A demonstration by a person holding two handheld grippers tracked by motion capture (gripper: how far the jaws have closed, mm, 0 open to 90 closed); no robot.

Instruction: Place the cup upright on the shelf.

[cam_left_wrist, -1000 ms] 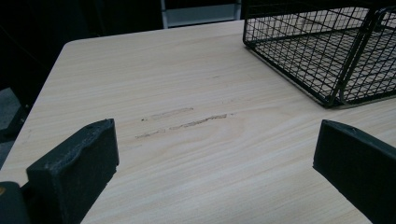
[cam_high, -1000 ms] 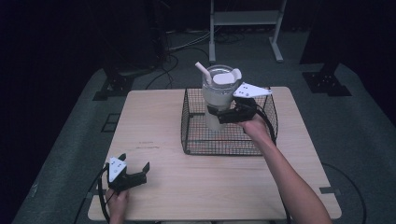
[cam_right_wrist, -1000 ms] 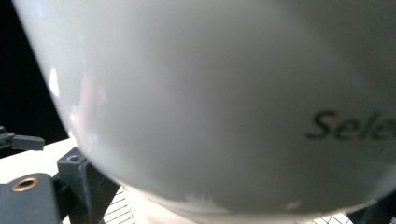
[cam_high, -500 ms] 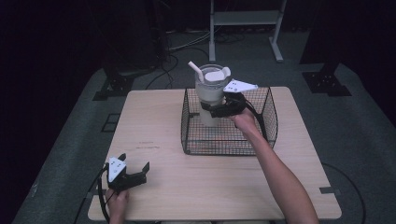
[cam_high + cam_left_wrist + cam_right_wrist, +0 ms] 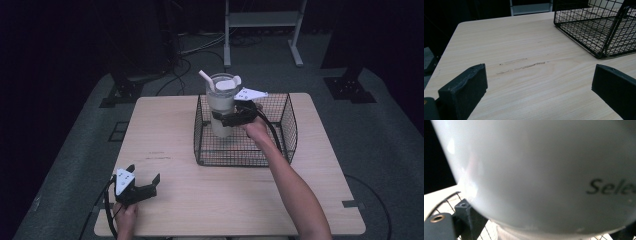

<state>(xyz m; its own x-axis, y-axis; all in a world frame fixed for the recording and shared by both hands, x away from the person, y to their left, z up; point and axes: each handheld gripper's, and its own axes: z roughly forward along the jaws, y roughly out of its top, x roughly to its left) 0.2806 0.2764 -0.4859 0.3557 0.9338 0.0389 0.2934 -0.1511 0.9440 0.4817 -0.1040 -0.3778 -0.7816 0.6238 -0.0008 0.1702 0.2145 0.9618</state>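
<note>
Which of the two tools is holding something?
The right tool, over the wire basket, clamps the white tumbler. The left tool stands open near the table's front edge.

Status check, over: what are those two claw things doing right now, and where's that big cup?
Right gripper shut on cup, upright over basket. Left gripper open, empty, low at table's near-left corner. Basket wall beside cup.

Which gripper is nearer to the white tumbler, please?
Right. The right gripper is shut on the white tumbler above the wire basket; the left gripper sits open near the table's front-left corner.
</note>
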